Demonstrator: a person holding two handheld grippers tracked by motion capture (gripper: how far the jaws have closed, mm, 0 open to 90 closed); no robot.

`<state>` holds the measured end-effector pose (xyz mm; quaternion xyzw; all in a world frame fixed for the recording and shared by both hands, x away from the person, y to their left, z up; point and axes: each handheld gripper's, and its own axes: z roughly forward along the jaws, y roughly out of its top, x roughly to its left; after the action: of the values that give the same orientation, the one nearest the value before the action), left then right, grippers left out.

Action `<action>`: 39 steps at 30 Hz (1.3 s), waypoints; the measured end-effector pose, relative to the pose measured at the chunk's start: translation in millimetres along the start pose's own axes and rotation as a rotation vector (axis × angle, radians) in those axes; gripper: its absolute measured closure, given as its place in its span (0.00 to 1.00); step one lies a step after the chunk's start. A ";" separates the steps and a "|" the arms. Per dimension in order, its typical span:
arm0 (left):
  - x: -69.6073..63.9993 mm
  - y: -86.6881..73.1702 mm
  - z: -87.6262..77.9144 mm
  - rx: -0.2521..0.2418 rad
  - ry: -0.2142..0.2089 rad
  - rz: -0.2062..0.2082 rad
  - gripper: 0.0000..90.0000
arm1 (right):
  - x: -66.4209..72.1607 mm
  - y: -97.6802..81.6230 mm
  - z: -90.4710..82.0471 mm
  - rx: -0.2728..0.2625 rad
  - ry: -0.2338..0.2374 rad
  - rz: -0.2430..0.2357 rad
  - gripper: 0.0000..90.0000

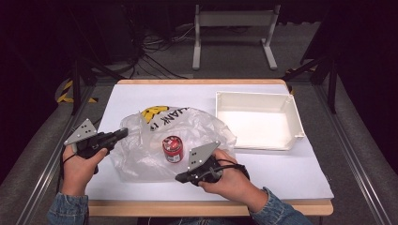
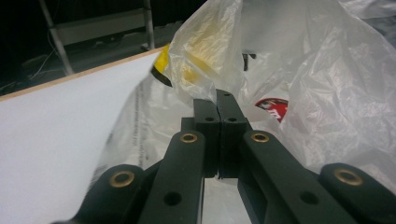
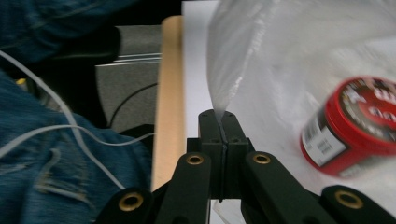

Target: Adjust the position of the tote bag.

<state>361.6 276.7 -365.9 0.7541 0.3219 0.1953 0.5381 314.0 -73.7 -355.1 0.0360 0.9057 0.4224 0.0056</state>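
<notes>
Clear plastic bag (image 1: pixel 173 140), left of the white tray (image 1: pixel 257 121) on the table (image 1: pixel 291 173), pinched at opposite edges by left hand-held gripper (image 2: pixel 217 100) and right hand-held gripper (image 3: pixel 219 116), red can (image 1: pixel 172 149) inside; mouth judged being spread, steady outward pull required next.

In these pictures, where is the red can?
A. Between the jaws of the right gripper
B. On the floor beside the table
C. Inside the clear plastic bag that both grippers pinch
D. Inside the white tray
C: the red can lies within the plastic bag, whose film the left gripper and the right gripper each pinch with shut jaws; the white tray stands apart from it.
</notes>
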 end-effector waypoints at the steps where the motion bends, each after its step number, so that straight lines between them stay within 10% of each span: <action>1: 0.0 0.2 0.0 -0.003 0.001 0.002 0.99 | 4.6 3.3 0.4 0.000 0.010 -0.008 1.00; 5: -0.2 0.7 -1.0 -0.005 0.002 0.001 0.99 | 14.4 14.8 1.2 -0.009 0.027 -0.048 1.00; 11: 2.1 0.6 -4.4 -0.020 0.009 0.001 0.99 | 0.7 23.0 -7.3 -0.082 -0.052 -0.003 0.70; 17: 1.2 1.1 -4.2 -0.019 0.005 0.006 0.99 | -11.0 31.8 -31.4 -0.180 -0.129 0.047 0.77; 25: -0.8 2.4 -4.5 -0.034 -0.002 0.025 0.99 | -46.2 30.7 -36.8 -0.097 -0.338 0.084 0.90; 31: -1.5 2.9 -5.0 -0.044 -0.003 0.042 0.99 | -71.0 28.1 -26.8 -0.049 -0.408 0.108 0.86; 34: 0.7 1.1 -5.1 -0.045 0.001 0.031 0.99 | -82.6 24.7 -22.3 -0.050 -0.442 0.114 0.73; 39: 7.2 -3.7 -4.8 -0.034 0.017 0.014 0.99 | -101.1 15.6 -13.7 -0.094 -0.470 0.104 0.15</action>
<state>362.7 285.7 -368.0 0.7453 0.3178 0.2111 0.5468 415.2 -81.3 -336.4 0.1795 0.8557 0.4440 0.1959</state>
